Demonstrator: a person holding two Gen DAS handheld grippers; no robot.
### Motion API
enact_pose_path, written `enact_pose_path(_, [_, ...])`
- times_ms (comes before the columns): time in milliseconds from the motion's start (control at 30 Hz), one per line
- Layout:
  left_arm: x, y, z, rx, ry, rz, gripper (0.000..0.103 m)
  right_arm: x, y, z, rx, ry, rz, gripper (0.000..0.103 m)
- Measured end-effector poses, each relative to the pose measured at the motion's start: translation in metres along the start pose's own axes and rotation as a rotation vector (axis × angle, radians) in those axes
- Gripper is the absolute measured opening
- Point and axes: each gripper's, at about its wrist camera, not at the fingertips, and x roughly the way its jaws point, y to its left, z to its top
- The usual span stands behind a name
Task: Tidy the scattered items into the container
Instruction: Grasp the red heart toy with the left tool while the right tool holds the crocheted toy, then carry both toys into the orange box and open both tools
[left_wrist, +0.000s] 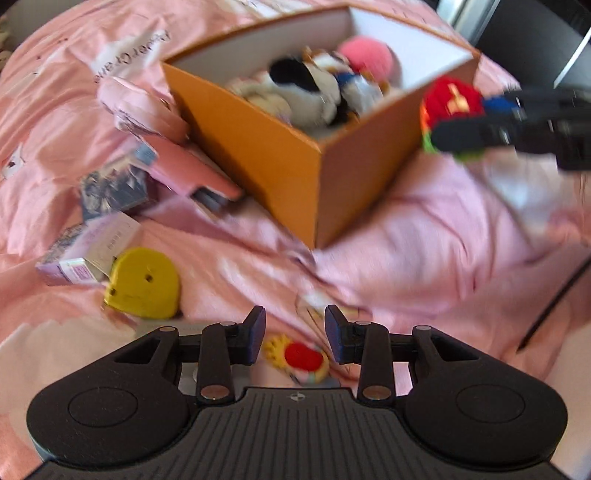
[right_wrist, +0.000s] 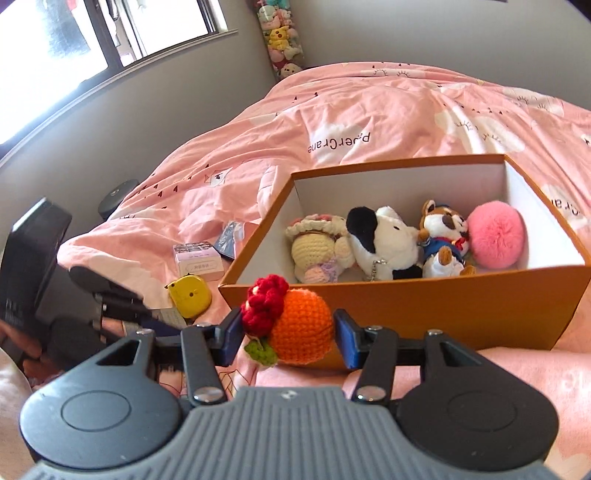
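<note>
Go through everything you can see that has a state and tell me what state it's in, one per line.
Orange box: open, no lid, partly filled with plush toys.
Crocheted orange toy: clamped in the right tongs, outside the box.
Left tongs: open above a small red toy on the bedspread, not gripping it.
Yellow tape measure: lying loose on the bedspread.
Pink pompom: inside the box.

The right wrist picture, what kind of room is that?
Most likely a bedroom: a pink patterned quilt covers a bed, plush toys hang in the corner, and a window sits in the grey wall.
</note>
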Motion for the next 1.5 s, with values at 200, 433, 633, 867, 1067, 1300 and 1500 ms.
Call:
enact_pose_path(200, [0.015, -0.002, -0.012, 0.010, 0.086, -0.007, 0.054, 0.003, -0.010, -0.009, 0.042, 0.006, -0.010, 0.055])
enact_pose_path(433, [0.035, -0.002, -0.015, 0.007, 0.137, -0.003, 0.066, 0.003, -0.015, -0.012, 0.063, -0.003, -0.008, 0.055])
enact_pose_path(633, [0.037, 0.002, -0.017, -0.016, 0.124, 0.055, 0.046, 0.000, -0.018, -0.016, 0.070, -0.017, -0.007, 0.055])
enact_pose_path(867, [0.013, 0.010, -0.027, -0.057, 0.056, 0.064, 0.039, -0.003, -0.025, -0.020, 0.085, -0.021, -0.018, 0.055])
enact_pose_path(1067, [-0.013, 0.017, -0.019, -0.138, -0.057, 0.023, 0.039, -0.007, -0.026, -0.018, 0.073, -0.035, -0.019, 0.055])
enact_pose_path(1300, [-0.055, 0.026, 0.007, -0.193, -0.282, -0.062, 0.039, -0.019, -0.028, 0.000, 0.036, -0.071, -0.015, 0.055])
enact_pose_path(1500, [-0.077, 0.014, 0.041, -0.138, -0.416, -0.090, 0.039, -0.031, -0.036, 0.030, -0.034, -0.105, -0.023, 0.055])
